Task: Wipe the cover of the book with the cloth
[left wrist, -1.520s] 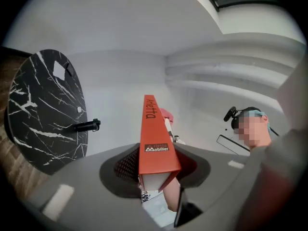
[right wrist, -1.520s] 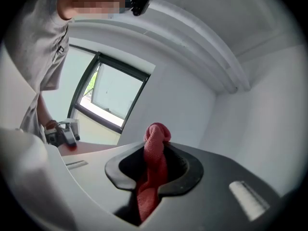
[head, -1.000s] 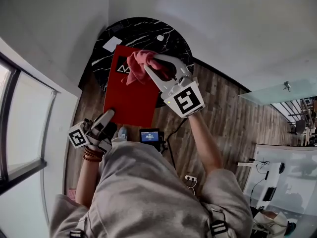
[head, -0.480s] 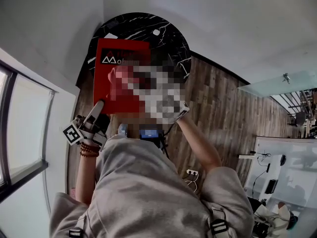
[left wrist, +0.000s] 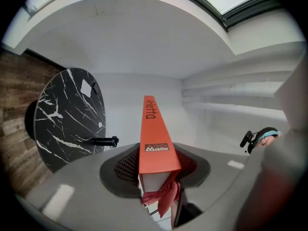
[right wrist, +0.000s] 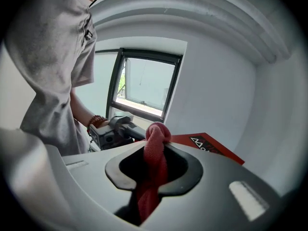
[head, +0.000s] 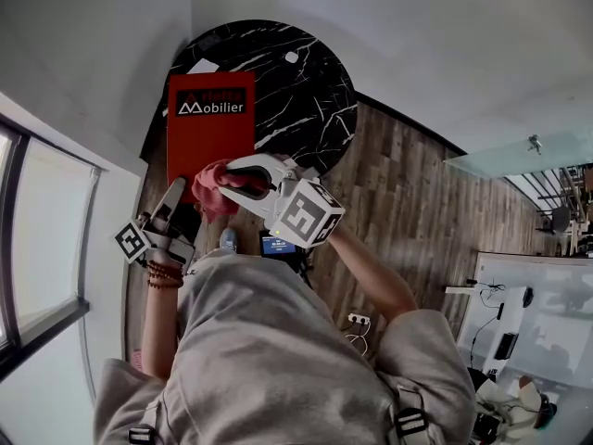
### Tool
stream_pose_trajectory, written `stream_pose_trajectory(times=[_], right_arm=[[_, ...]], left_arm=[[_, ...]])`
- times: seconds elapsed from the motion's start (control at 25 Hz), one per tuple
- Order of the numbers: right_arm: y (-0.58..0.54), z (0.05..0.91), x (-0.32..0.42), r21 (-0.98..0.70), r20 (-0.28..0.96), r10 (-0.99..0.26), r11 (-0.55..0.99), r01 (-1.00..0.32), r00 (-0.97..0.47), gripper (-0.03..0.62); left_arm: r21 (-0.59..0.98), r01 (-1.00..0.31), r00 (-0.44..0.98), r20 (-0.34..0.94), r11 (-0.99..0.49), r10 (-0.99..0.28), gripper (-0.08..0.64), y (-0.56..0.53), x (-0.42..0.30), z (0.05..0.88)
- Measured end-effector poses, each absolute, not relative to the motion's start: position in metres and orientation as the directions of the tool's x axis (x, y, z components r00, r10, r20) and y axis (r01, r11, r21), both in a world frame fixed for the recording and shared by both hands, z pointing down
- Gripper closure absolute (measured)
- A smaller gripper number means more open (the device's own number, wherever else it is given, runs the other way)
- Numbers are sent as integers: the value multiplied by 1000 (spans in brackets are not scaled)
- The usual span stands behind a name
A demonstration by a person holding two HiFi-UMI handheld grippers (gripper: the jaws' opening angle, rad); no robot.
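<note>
The book [head: 208,128] stood between the jaws of the left gripper [head: 173,202], gripped at its near end and reaching straight ahead of them. The cloth [head: 213,190] sat between the jaws of the right gripper [head: 230,180], bunched out past their tips and lying against the book's near end, just right of the left jaws. From the right jaws, the left gripper lay ahead and left of the cloth, the book ahead and right, and a window [right wrist: 144,88] behind both. The table [left wrist: 67,114] lay off to the left of the left jaws; the book's far end overlapped it from above.
</note>
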State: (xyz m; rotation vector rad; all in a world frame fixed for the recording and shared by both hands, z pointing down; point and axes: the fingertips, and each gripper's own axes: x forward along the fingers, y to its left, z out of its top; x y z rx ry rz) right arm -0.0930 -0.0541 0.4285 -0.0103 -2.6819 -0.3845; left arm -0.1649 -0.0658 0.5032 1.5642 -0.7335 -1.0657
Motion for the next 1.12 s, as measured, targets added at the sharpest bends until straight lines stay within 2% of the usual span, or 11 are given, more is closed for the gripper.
stream_pose_trajectory(times=[0.08, 0.2, 0.44, 0.6, 0.76, 0.96, 1.12], right_arm=[[-53, 416, -89, 245, 395, -29, 967, 75, -918, 508], [-75, 393, -85, 278, 330, -79, 960, 17, -941, 508], [-154, 361, -63, 362, 224, -357, 894, -262, -907, 508], [-175, 375, -61, 433, 266, -439, 850, -300, -858, 508], [-178, 385, -64, 439, 269, -455, 842, -312, -849, 508], [-159, 400, -75, 404, 281, -410, 871, -280, -868, 508], [-133, 413, -86, 395, 306, -355, 892, -222, -884, 508]], left_arm=[[968, 13, 463, -227, -250, -857, 396, -64, -161, 503], [957, -79, 553, -191, -279, -811, 394, -57, -149, 500], [940, -128, 679, -149, -316, -719, 394, -39, -116, 502], [933, -123, 693, -162, -337, -703, 393, -30, -103, 497], [899, -232, 673, -127, -371, -728, 393, -36, -110, 491], [933, -112, 586, -215, -341, -781, 393, -42, -117, 483], [941, -87, 516, -237, -326, -823, 393, -48, -132, 485]])
